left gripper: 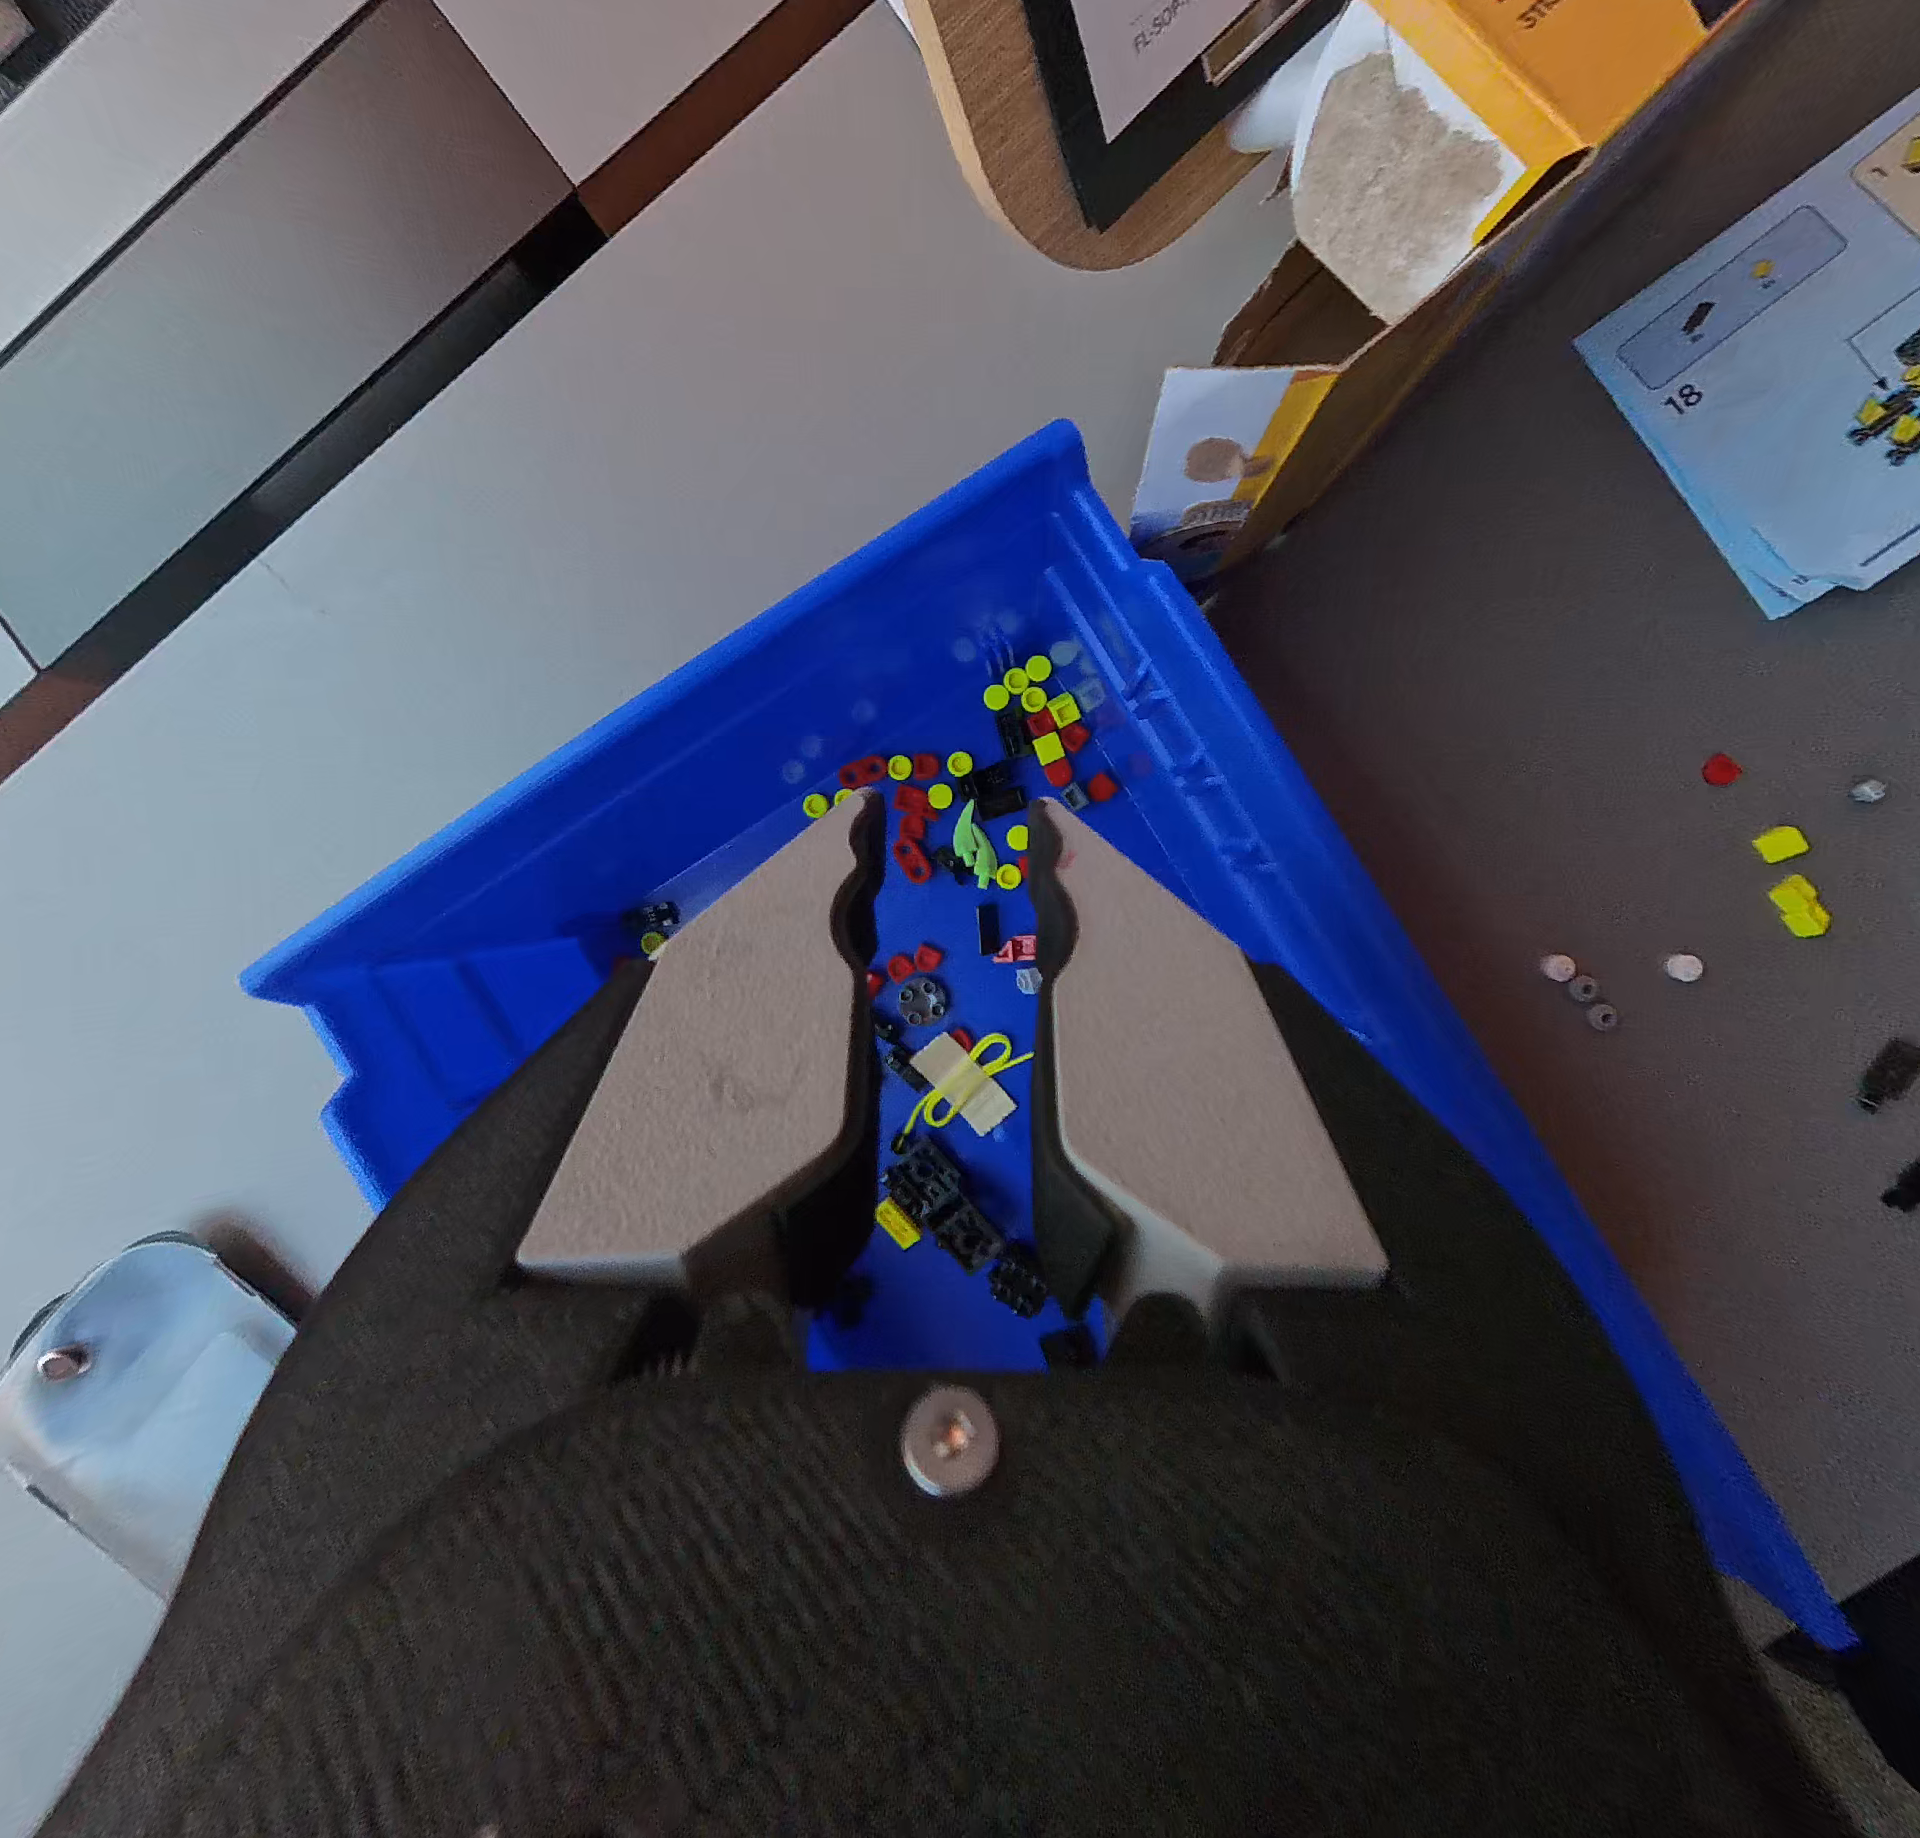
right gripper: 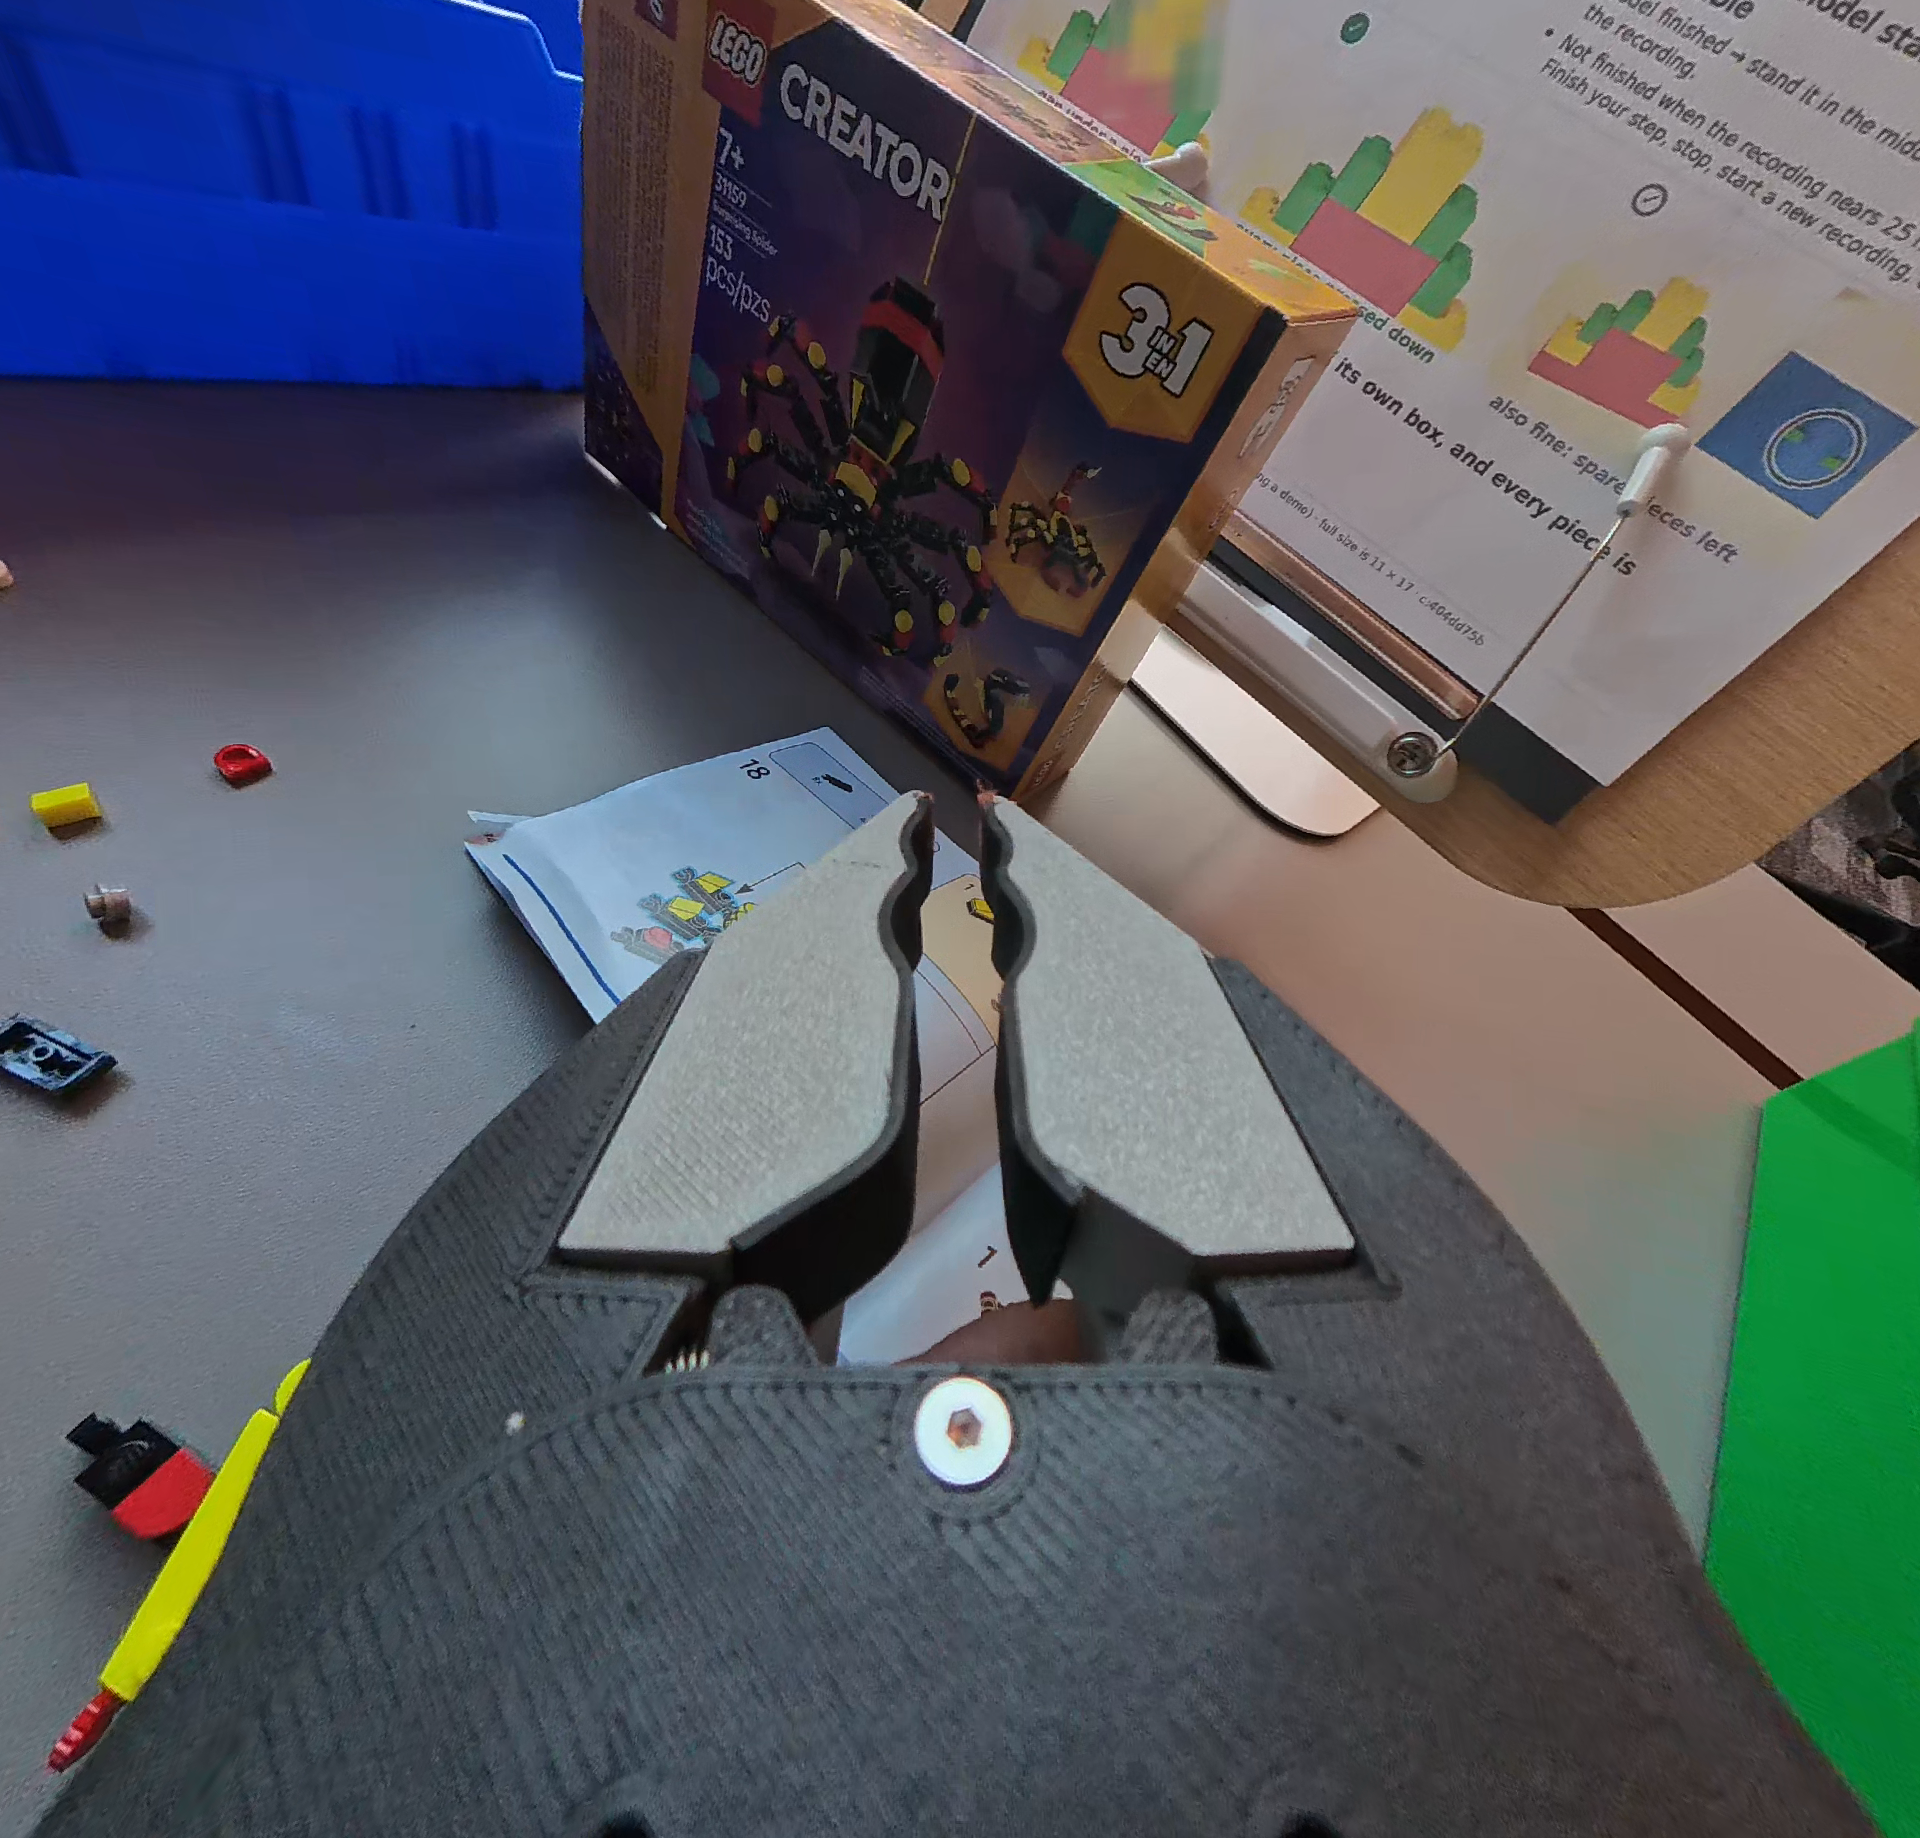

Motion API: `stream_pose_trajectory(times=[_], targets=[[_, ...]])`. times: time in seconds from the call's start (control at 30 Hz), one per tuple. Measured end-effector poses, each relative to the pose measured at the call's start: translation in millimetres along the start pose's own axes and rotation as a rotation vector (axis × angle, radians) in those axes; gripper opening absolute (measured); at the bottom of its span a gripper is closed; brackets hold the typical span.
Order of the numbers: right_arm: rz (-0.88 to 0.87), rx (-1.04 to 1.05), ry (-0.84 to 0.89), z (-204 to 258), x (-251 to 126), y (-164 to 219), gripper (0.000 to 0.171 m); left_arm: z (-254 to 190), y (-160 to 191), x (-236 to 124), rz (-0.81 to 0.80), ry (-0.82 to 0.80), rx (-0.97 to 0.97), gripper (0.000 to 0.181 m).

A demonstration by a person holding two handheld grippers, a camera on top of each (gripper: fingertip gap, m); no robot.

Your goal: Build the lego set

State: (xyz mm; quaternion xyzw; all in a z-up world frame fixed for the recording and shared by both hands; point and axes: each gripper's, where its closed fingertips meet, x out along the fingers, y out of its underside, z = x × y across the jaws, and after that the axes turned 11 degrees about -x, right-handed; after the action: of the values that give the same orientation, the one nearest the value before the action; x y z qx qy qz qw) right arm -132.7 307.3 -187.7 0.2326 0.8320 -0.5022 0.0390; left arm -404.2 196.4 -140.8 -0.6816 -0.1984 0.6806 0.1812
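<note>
Left gripper over blue bin of loose bricks, jaws apart, empty, right gripper above instruction booklet, jaws narrowly apart, empty

Blue bin corner beyond frame

Blue bin walls around tongs

The bin, centre of the left wrist view, is plain blue, speckled inside with red, yellow, lime and black pieces. At upper centre of the right wrist view, the box is purple and orange-yellow with a black, red and yellow spider. Lower right, a sheet is bright green.
</note>
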Motion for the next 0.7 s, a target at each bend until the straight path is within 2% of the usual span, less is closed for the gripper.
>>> stream_pose_trajectory(times=[0.03, 0.37, 0.5, 0.67, 0.7], targets=[[0.001, -0.001, -0.001, 0, 0, 0, 0.005, 1, 0, -1, -0.004, 0.001, 0.001, 0.025], [0.001, -0.008, -0.006, 2, 0, 0, 0.004, 30, 10, -5, 0.0, -0.044, -0.073, 0.026], [0.004, -0.01, -0.006, 2, 1, 0, 0.004, 17, 8, 6, 0.029, -0.036, -0.034, 0.026], [0.009, -0.018, -0.004, 3, 1, 0, 0.004, -19, 15, 42, 0.154, -0.013, 0.052, 0.026], [0.008, -0.019, -0.003, 3, 1, 0, 0.004, -24, 17, 49, 0.179, -0.02, 0.073, 0.019]])
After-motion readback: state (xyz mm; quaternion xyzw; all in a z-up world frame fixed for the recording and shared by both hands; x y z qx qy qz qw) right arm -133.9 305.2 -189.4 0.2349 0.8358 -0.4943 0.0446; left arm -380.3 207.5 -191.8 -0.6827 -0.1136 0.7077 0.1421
